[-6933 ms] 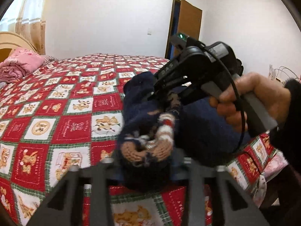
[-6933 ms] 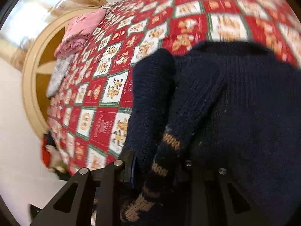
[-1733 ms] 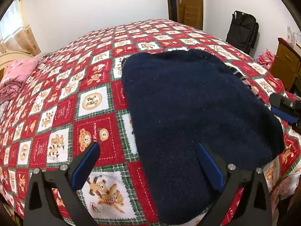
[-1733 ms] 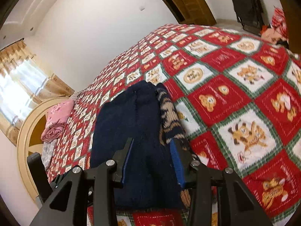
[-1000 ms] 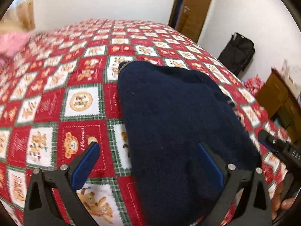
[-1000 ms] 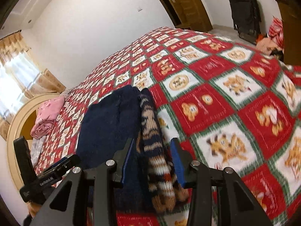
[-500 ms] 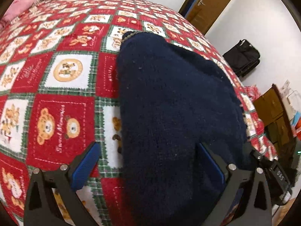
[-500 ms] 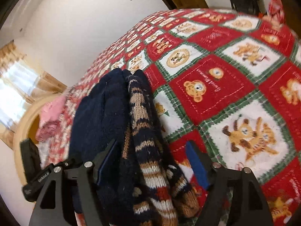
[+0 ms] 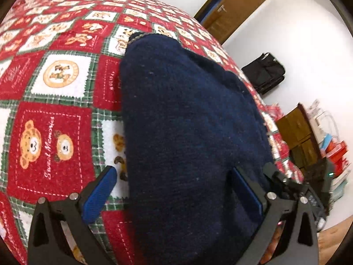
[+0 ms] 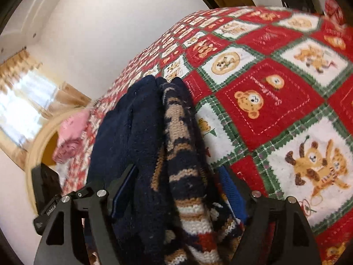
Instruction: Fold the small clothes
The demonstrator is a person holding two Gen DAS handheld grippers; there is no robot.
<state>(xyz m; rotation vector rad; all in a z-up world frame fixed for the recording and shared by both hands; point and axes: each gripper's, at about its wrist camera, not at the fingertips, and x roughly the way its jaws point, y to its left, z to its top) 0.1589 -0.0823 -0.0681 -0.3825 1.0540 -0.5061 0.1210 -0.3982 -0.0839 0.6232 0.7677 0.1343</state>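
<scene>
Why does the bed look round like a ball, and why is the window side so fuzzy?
Left wrist view: the fisheye lens bends the bedspread into a dome and darkens the corners; the sweater looks sharp. Right wrist view: same bending; the window glares white, and the pink clothes by it are smeared with blur.

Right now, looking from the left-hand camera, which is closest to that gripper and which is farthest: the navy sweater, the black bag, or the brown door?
1. Navy sweater: lies between the open fingers of the left gripper.
2. Black bag: on the floor beyond the bed, at the right.
3. Brown door: farthest, at the upper right.
</scene>
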